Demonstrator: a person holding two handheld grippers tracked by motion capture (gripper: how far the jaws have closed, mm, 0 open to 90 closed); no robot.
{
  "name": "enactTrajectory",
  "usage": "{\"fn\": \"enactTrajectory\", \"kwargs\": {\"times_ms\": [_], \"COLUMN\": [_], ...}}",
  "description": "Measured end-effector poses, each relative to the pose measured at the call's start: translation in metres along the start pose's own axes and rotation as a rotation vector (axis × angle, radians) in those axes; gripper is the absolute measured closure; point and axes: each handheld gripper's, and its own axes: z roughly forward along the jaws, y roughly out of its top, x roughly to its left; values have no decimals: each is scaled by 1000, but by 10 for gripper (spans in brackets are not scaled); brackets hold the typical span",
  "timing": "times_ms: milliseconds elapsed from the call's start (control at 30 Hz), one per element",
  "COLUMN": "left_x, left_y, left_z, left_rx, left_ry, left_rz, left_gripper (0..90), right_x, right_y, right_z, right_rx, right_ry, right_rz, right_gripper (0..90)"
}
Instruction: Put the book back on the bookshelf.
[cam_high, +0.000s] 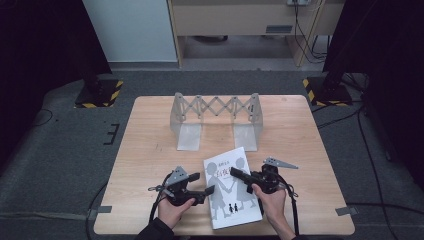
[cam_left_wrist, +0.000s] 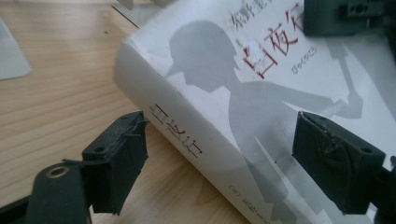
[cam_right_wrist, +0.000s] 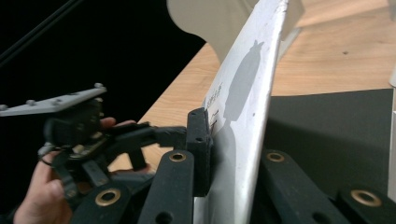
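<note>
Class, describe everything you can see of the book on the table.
The book is a thick white paperback with grey silhouettes of figures and red characters on cover and spine. It lies near the table's front edge. The right hand-held gripper is shut on its front cover; the left hand-held gripper straddles its spine corner, open.

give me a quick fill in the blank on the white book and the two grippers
1. The white paperback book lies on the ____ wooden table.
2. The right gripper is shut on the book's ____.
3. The left gripper has its jaws ____ at the book's spine.
4. Behind the book stands a grey ____ rack.

Missing words: light; cover; open; folding
</note>
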Motion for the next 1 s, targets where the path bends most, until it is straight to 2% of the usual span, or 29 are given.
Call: {"fn": "enactTrajectory", "kwargs": {"times_ms": [33,133,200,233,400,533,667,733,833,867,933,1000], "left_x": [-2,-4,-6,-7,-9,-9,-8,-8,-7,-5,-5,-7], "left_y": [-1,-1,-4,-5,-6,-6,-9,-10,-11,-12,-13,-13], "left_z": [2,5,11,11,14,15,16,16,17,18,20,21], "left_rx": [-4,-4,2,-3,-12,-22,-11,-8,-9,-7,7,18], "left_ry": [-19,-39,-62,-63,-73,-77,-116,-126,-136,-151,-209,-225], "left_rz": [-14,-2,-4,-9,-27,-26,-76,-80,-93,-104,-119,-129], "left_gripper": [135,92,6,0,0,0,0,0,0,0,0,0], "right_x": [1,1,0,0,-2,-2,-4,-3,-4,-4,-5,-2], "right_y": [0,1,1,1,1,2,3,4,4,4,4,5], "right_z": [0,-1,-2,-2,-6,-8,-10,-11,-11,-11,-11,-11], "right_rx": [2,2,0,-2,-9,-12,-14,-13,-11,-8,-10,-1], "right_ry": [3,20,31,34,47,58,83,91,99,102,117,134], "right_rz": [-6,-6,-2,-6,-10,-17,-21,-36,-31,-27,-34,-49], "right_gripper": [815,818,820,820,823,824,826,826,827,827,829,831]}}
